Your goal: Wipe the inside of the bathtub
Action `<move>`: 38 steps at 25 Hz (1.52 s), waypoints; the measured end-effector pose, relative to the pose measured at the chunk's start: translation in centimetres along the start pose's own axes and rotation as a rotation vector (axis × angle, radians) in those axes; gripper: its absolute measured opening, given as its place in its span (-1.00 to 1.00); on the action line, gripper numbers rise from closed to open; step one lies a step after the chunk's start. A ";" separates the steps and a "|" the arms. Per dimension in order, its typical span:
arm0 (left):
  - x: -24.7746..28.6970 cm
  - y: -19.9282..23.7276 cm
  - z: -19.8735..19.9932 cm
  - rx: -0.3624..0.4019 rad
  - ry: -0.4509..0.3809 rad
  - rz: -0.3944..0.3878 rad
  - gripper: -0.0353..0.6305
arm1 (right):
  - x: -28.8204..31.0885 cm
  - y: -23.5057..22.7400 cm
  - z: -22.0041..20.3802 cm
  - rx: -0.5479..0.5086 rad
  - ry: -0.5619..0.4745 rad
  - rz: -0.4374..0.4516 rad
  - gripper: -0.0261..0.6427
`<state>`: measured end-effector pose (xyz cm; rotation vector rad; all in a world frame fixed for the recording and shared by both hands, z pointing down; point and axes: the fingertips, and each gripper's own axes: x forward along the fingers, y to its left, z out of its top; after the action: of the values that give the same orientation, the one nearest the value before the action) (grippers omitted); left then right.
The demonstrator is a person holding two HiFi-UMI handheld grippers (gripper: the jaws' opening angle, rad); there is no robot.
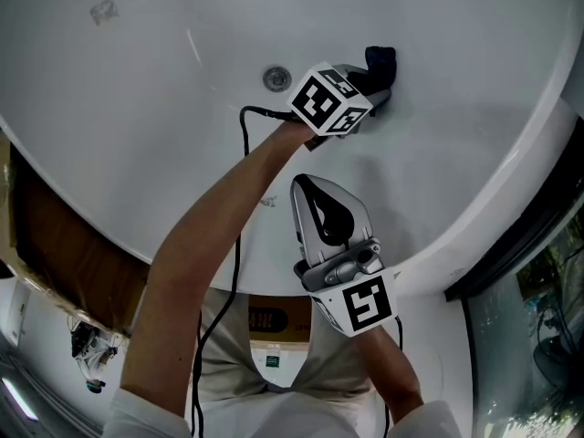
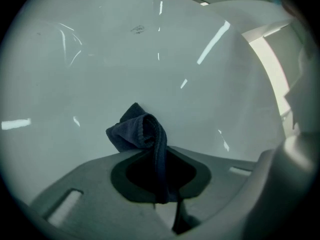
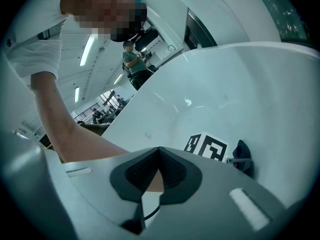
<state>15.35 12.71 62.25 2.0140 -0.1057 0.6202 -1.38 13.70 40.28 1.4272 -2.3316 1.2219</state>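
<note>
The white bathtub (image 1: 137, 108) fills the head view. My left gripper (image 1: 381, 88) reaches deep into it and is shut on a dark blue cloth (image 1: 381, 62), which is pressed against the tub wall just right of the drain. In the left gripper view the cloth (image 2: 137, 131) bunches out above the shut jaws of the left gripper (image 2: 160, 159) against the glossy wall. My right gripper (image 1: 304, 182) hovers nearer to me over the tub's near slope, shut with nothing in it. The right gripper (image 3: 159, 156) looks across at the left arm, its marker cube (image 3: 207, 149) and the cloth (image 3: 242, 156).
A round metal drain (image 1: 276, 78) sits left of the cloth. A black cable (image 1: 242, 153) trails along the left arm. A brown cardboard box (image 1: 82, 254) lies outside the tub's left rim, a dark window frame (image 1: 511, 235) at the right. Another person (image 3: 131, 61) stands far off.
</note>
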 end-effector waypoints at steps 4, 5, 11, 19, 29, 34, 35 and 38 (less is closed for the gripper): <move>-0.5 -1.3 0.8 0.005 -0.016 -0.014 -0.75 | -0.1 0.6 0.3 -0.013 -0.004 0.021 -0.92; -0.5 -1.6 0.9 0.006 -0.020 -0.016 -0.75 | -0.2 0.8 0.3 -0.018 -0.005 0.025 -0.92; -1.2 -3.3 1.8 0.019 -0.039 -0.024 -0.75 | -1.5 0.9 0.2 -0.043 0.027 -0.011 -0.92; -2.3 -6.3 3.4 0.045 -0.063 -0.055 -0.75 | -2.9 0.9 0.9 -0.065 0.012 -0.025 -0.92; -3.9 -11.0 5.5 0.114 -0.062 -0.118 -0.74 | -4.2 2.4 0.4 -0.069 0.035 0.005 -0.92; -4.8 -12.9 6.6 0.124 -0.076 -0.142 -0.74 | -4.5 2.6 0.7 -0.052 0.033 0.004 -0.92; -5.0 -13.4 6.8 0.132 -0.080 -0.150 -0.74 | -4.6 2.7 0.8 -0.051 0.032 0.004 -0.92; -5.5 -14.9 7.3 0.148 -0.087 -0.177 -0.74 | -4.8 2.9 0.8 -0.055 0.039 0.000 -0.92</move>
<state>18.25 13.16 45.04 2.1656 0.0681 0.4388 -0.89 17.06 35.73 1.3739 -2.3208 1.1654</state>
